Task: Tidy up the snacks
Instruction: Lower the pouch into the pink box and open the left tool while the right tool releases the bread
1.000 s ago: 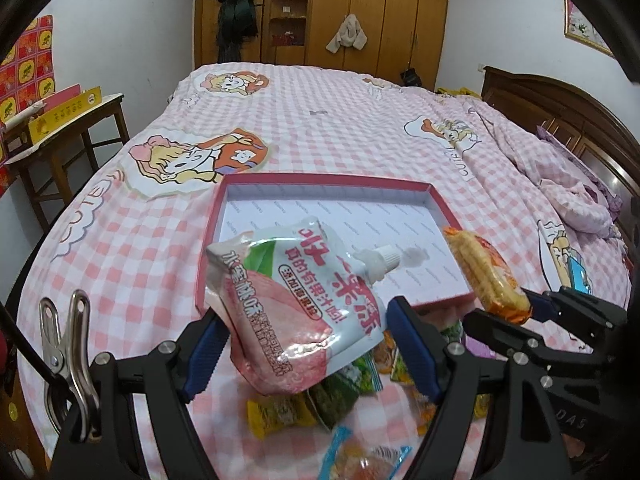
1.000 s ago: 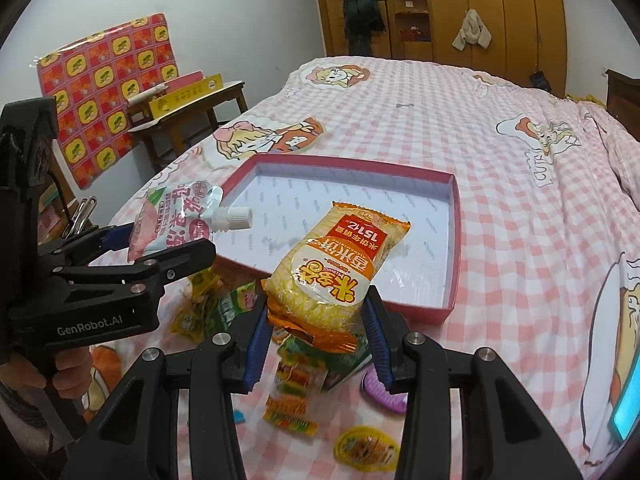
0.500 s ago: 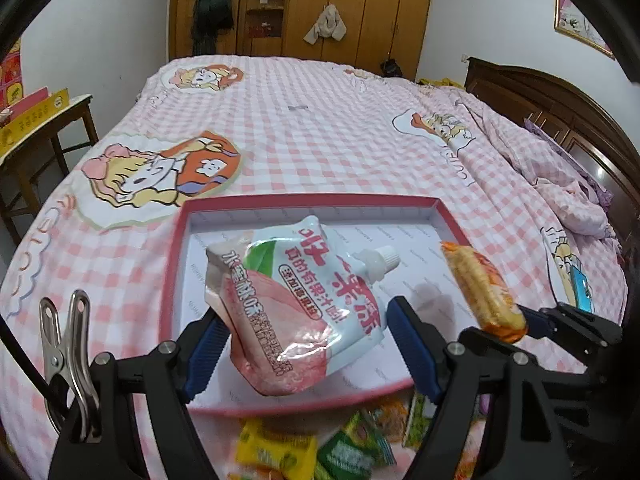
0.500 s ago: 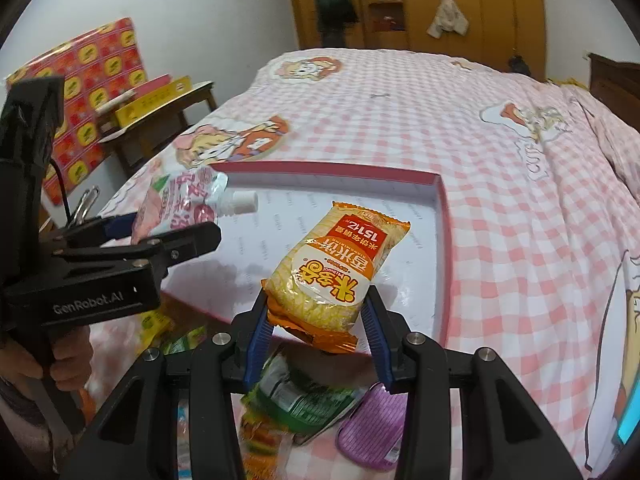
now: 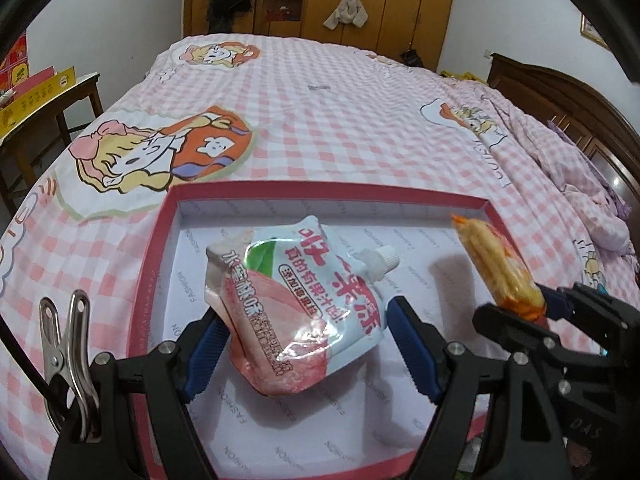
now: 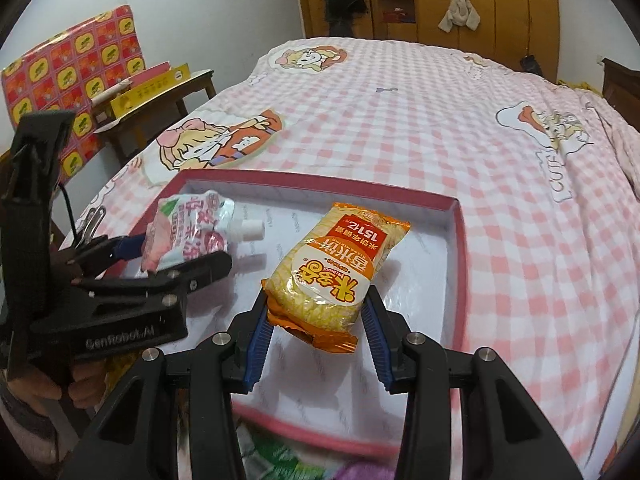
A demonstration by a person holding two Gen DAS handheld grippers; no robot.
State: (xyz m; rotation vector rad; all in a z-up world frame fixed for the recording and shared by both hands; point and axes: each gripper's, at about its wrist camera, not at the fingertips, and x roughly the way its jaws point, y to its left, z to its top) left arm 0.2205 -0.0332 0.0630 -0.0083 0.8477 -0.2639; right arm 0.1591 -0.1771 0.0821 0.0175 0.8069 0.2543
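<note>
The soft, squishy juice pouch [image 5: 304, 304] is held by its sides in the left gripper [image 5: 308, 344]. The light, crinkly snack bag [image 6: 336, 272], likely crushable, is pinched at its bottom end by the right gripper [image 6: 318, 340].

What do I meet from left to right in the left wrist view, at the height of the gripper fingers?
Metal clip → pink juice pouch held by the left gripper → orange snack pack held by the right gripper.

Glossy plastic pouch [image 5: 298, 304], cloth bedspread [image 5: 360, 120]
</note>
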